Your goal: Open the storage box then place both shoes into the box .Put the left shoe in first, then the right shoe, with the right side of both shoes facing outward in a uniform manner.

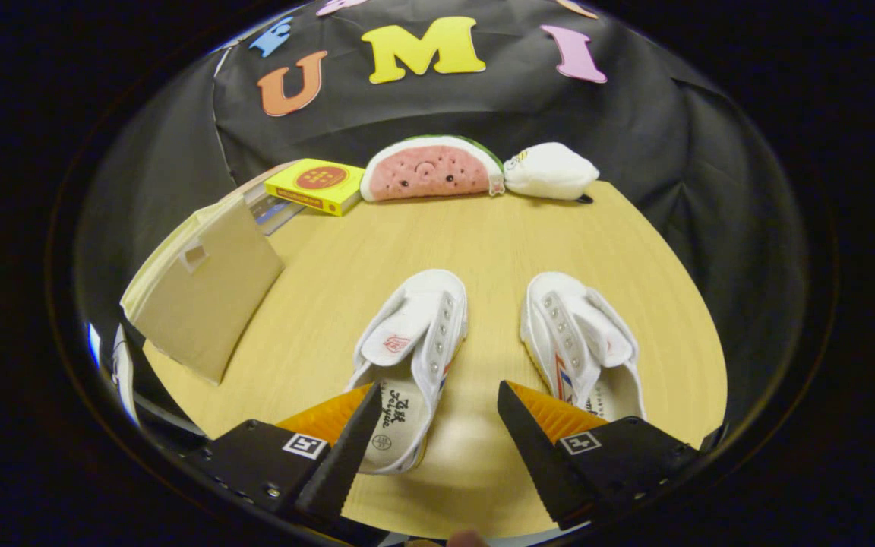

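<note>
Fingers of the gripper [431,406] spread wide, gripping nothing, over a pale wooden table [377,251]. Left shoe [415,342] under the left finger, right shoe [578,342] ahead of the other, bare wood between. Beige storage box [206,292] shut, overhanging the table's left edge.

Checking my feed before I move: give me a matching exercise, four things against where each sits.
Things:
1. tongs
2. watermelon plush
3. yellow box
4. storage box

Places:
A. lying on books, left of the plush
B. open, over bare wood between the two white shoes
C. at the table's left edge, lid shut
D. against the back wall, beside a white plush

Pairs: 1-B, 2-D, 3-A, 4-C
</note>
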The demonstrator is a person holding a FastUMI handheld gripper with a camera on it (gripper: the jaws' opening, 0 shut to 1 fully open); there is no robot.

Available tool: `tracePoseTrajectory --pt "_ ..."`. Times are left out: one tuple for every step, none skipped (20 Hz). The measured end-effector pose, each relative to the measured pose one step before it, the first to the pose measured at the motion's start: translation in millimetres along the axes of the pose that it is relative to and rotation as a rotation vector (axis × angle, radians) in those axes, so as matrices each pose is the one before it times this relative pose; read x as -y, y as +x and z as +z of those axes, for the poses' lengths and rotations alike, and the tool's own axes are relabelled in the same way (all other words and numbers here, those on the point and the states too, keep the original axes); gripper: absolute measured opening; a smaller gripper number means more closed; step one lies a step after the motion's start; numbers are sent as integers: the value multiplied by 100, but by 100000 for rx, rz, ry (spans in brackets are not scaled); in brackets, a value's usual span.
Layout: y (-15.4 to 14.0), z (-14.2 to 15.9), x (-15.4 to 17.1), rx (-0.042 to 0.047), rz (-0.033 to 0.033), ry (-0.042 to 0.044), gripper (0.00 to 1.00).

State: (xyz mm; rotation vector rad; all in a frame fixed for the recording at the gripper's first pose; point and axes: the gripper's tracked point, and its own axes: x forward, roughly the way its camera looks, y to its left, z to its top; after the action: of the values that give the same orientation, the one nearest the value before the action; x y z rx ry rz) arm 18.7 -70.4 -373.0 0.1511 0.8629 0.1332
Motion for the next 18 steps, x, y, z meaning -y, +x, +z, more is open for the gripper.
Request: tracePoseTrajectory --pt "852 36 -143 -1041 246 1955 95" --pt "864 11 46 -737 -267 1941 95" --pt "584 173 90 -143 -360 2496 94" --pt "629 325 -101 464 237 2096 89" --pt "705 233 48 666 -123 1449 83" --pt "136 -41 -78 -291 -212 1171 79" --pt "401 -93 66 -612 -569 1019 68" --pt "131 1 18 -285 -485 1078 54" --pt "-2 -178 -198 -625 407 1002 41" --pt "-46 -133 -198 -983 104 1114 32" --pt "-39 -37 1 -814 -611 1086 16" --pt "161 122 191 -314 -1978 1981 17" --pt "-130 157 -125 -1778 -377 2375 1" --pt "-158 -34 -157 -897 -289 2087 1" --pt "-499 335 -203 -414 455 3036 1" --pt "73 151 -344 -1555 781 3437 1" --pt "-687 14 -465 -1008 1069 3170 0" --pt "-408 -9 -638 -339 1073 2252 0"
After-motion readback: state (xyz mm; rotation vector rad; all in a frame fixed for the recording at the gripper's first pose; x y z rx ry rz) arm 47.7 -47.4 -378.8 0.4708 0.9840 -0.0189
